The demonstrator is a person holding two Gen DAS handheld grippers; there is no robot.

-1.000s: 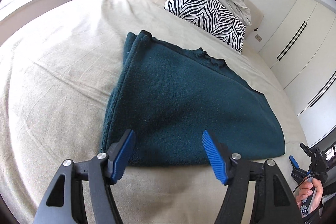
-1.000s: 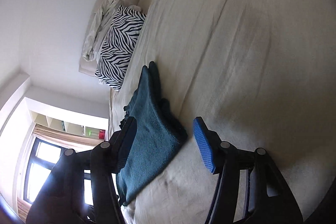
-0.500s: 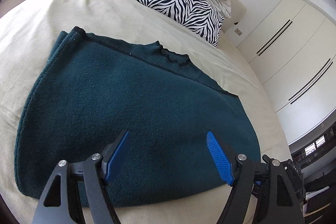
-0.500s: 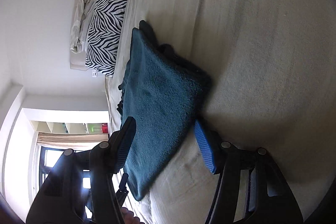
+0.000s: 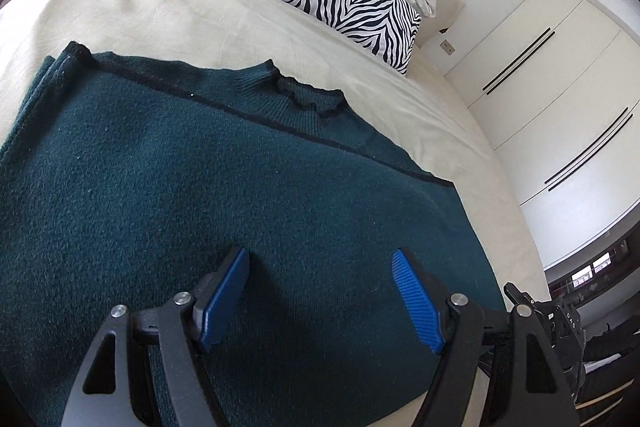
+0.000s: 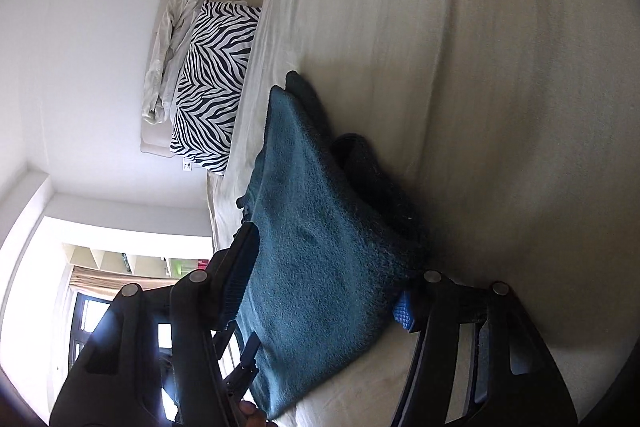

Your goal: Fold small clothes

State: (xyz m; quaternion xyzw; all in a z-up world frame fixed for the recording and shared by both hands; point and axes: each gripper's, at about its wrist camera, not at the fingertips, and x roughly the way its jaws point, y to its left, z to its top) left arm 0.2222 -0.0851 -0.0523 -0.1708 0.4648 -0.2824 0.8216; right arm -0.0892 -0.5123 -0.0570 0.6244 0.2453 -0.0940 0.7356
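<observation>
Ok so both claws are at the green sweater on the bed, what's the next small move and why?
Probably close the right claw: the green sweater edge already sits between its open fingers. The left claw hangs open above the flat fabric, gripping nothing, on the bed.

L gripper (image 5: pixel 320 291): two black plastic arms w/ triangular cut-outs, silver round screw heads at the pivots, two per side. Fingers (image 5: pixel 416 301) carry bright blue ribbed pads, tapering to a point. R gripper (image 6: pixel 324 283): same build, black arms, silver screws, blue ribbed pads (mostly hidden, only a corner of one pad (image 6: pixel 403 311) shows clearly). Bit of bare skin, fingertip (image 6: pixel 250 410), just below R gripper's black frame; no sleeve visible.
</observation>
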